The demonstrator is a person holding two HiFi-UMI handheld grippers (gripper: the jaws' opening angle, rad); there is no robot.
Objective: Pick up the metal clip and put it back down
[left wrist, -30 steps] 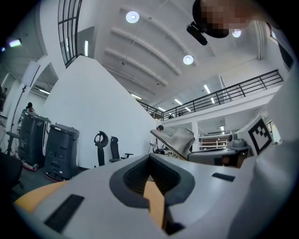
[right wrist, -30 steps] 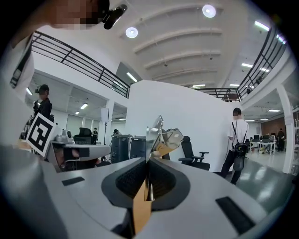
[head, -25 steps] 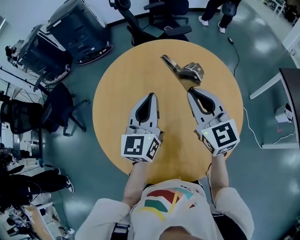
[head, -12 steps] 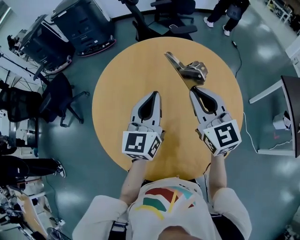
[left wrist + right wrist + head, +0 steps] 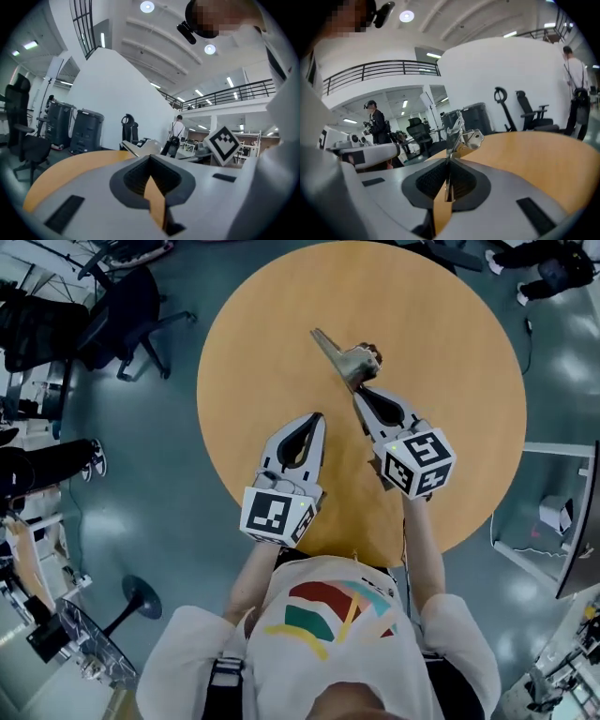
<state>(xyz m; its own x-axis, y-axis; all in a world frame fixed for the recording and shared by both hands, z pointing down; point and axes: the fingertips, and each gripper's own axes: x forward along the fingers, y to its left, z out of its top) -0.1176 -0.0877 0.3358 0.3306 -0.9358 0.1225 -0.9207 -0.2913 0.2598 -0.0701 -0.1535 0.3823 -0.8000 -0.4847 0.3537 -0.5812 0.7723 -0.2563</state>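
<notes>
The metal clip (image 5: 343, 358), a silver lever clamp with a long flat arm, is above the round wooden table (image 5: 253, 324) near its middle. My right gripper (image 5: 357, 391) is shut on the clip's near end. In the right gripper view a thin metal strip runs between the jaws and the clip (image 5: 462, 133) stands up just past them. I cannot tell whether the clip touches the table. My left gripper (image 5: 317, 417) is to the left and nearer the person, shut with nothing in it. Its own view shows the clip (image 5: 138, 149) beyond the jaws.
Office chairs (image 5: 122, 306) and dark equipment stand on the floor left of the table. A person's legs (image 5: 553, 268) show at the far right top. The table's near edge (image 5: 375, 554) runs just under both marker cubes.
My right gripper, still holding the clip, has swung left, closer to the left gripper. The head camera has shifted, so the table sits higher in view. The left gripper has hardly moved.
</notes>
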